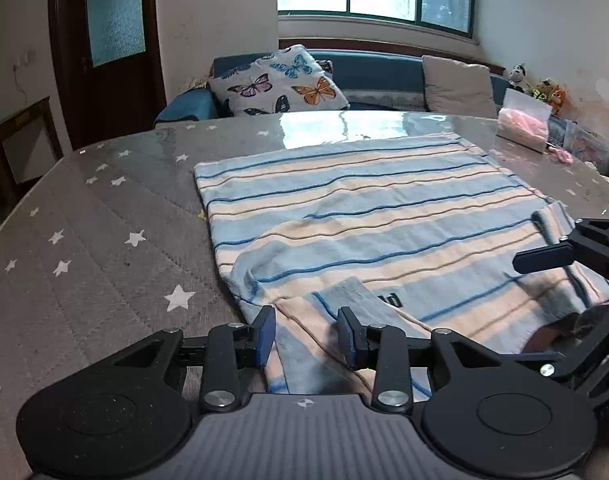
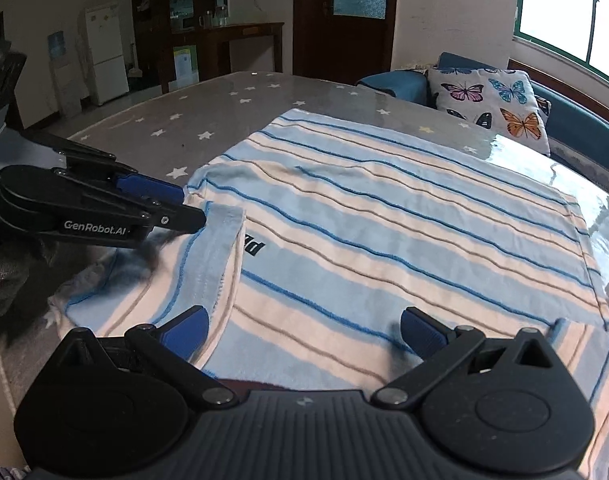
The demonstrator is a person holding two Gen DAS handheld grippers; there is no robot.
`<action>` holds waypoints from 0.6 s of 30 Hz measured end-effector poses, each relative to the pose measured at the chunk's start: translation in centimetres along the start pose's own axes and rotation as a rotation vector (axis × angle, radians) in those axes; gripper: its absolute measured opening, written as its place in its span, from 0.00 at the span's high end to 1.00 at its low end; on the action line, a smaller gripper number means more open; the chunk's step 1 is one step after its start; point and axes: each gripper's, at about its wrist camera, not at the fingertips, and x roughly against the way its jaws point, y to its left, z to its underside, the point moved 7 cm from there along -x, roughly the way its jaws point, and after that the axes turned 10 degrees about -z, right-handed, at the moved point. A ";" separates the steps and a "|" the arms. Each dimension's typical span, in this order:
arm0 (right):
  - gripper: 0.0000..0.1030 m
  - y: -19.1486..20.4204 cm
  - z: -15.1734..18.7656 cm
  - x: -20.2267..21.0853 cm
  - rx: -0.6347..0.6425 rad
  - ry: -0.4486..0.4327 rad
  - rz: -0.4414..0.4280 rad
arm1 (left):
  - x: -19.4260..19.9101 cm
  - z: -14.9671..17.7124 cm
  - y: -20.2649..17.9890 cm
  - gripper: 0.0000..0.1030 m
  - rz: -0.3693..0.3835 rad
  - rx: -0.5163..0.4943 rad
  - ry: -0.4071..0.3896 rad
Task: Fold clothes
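Grey star-printed cloth under a glossy clear sheet covers the table (image 1: 104, 216), and window glare washes out its far edge. Behind it a blue sofa (image 1: 368, 68) carries a butterfly cushion (image 1: 278, 80); the sofa's lower part is hidden by the table.

Most of the near table is taken by the striped garment (image 1: 384, 208), pale blue and cream with thin blue and brown lines, lying flat with a sleeve (image 2: 220, 256) folded over its body. Black lettering (image 2: 254, 247) beside the sleeve is partly covered and unreadable. The garment's near hem runs out of sight beneath both gripper bodies.

A clear bag with something pink (image 1: 522, 122) sits at the table's far right, its contents too blurred to name.

The right gripper (image 2: 304, 330) hovers over the near hem, fingers spread wide, nothing between them. The left gripper (image 1: 306, 336) has its fingers narrowly parted above the folded sleeve fabric; the pads do not press it.
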 end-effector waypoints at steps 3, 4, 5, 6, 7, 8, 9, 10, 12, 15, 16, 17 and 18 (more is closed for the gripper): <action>0.00 0.5 0.4 0.2 0.010 -0.001 -0.013 | 1.0 0.5 -0.6 0.60 0.013 -0.032 -0.005; 0.00 0.5 0.5 0.1 0.011 0.003 -0.013 | 1.3 0.8 -0.8 0.60 0.018 -0.043 -0.003; 0.00 0.5 0.7 -0.1 0.010 0.012 -0.012 | 1.5 1.1 -1.0 0.60 0.026 -0.052 0.000; 0.00 0.5 0.9 -0.2 0.005 0.012 -0.014 | 1.7 1.5 -1.2 0.58 0.031 -0.059 0.004; 0.00 0.5 0.9 -0.1 -0.002 0.010 -0.016 | 1.9 1.9 -1.4 0.58 0.033 -0.067 0.009; 0.00 0.5 0.9 0.1 -0.002 0.006 -0.017 | 2.2 2.2 -1.5 0.57 0.037 -0.077 0.011; 0.00 0.5 0.8 0.4 0.002 -0.001 -0.014 | 2.5 2.5 -1.7 0.56 0.041 -0.089 0.011; 0.00 0.5 0.7 0.8 0.006 -0.009 -0.013 | 2.8 2.8 -1.9 0.54 0.045 -0.102 0.007; 0.00 0.5 0.8 1.5 0.010 -0.016 -0.016 | 3.5 3.3 -2.1 0.53 0.058 -0.125 -0.001; 0.00 0.0 1.4 2.7 0.008 -0.009 -0.017 | 4.4 4.1 -2.5 0.52 0.077 -0.160 -0.001; 0.00 -0.1 1.6 2.9 0.005 -0.008 -0.017 | 4.6 4.3 -2.6 0.52 0.080 -0.171 0.000; 0.00 -0.4 2.0 3.4 -0.001 -0.006 -0.015 | 4.9 4.6 -2.8 0.52 0.087 -0.186 0.000; 0.00 -0.5 2.2 3.8 -0.004 -0.006 -0.014 | 5.3 4.8 -3.0 0.52 0.098 -0.203 -0.002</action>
